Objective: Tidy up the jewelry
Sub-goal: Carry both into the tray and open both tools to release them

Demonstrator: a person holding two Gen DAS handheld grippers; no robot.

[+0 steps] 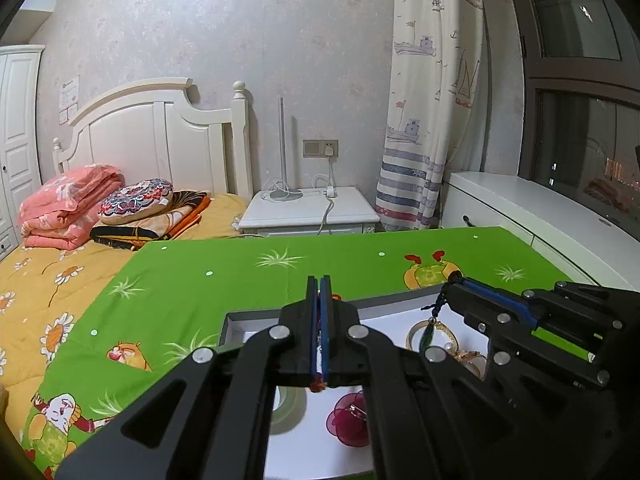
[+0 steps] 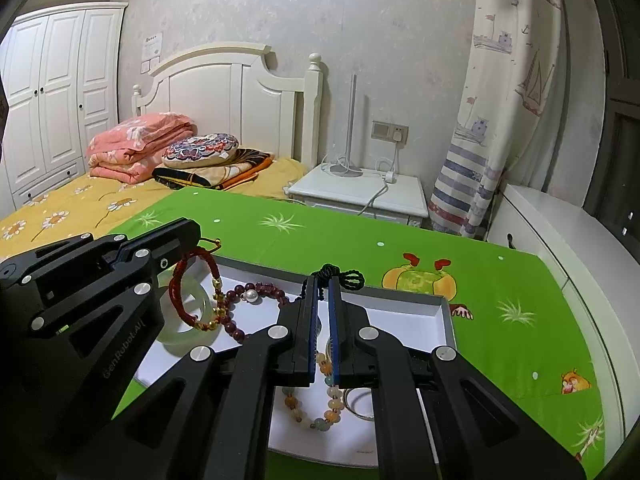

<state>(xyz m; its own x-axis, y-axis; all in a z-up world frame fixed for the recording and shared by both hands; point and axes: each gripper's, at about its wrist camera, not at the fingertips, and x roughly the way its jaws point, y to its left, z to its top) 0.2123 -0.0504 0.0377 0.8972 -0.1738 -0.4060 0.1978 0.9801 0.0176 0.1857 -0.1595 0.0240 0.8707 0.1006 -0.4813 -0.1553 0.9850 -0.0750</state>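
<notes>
A shallow white tray [image 2: 400,294] with a grey rim lies on the green cartoon cloth [image 2: 500,344]. My left gripper [image 1: 320,280] is shut on a red cord bracelet [image 2: 182,296] with gold beads, which hangs over the tray's left end. My right gripper [image 2: 324,280] is shut on a black knotted cord [image 2: 344,278]; its green pendant [image 1: 429,334] dangles over a gold bangle [image 1: 414,336]. In the tray lie a pale jade bangle [image 2: 180,338], a dark red bead bracelet [image 2: 244,294] with a pearl, a multicolour bead bracelet [image 2: 320,420], a silver ring [image 2: 360,406] and a pink flower brooch [image 1: 350,420].
The cloth covers a table beside a bed [image 1: 48,280] with folded quilts [image 1: 68,208]. A white nightstand [image 1: 308,210] with a lamp and cables stands behind the table. A white cabinet [image 2: 560,232] runs along the right under the curtain [image 1: 432,100].
</notes>
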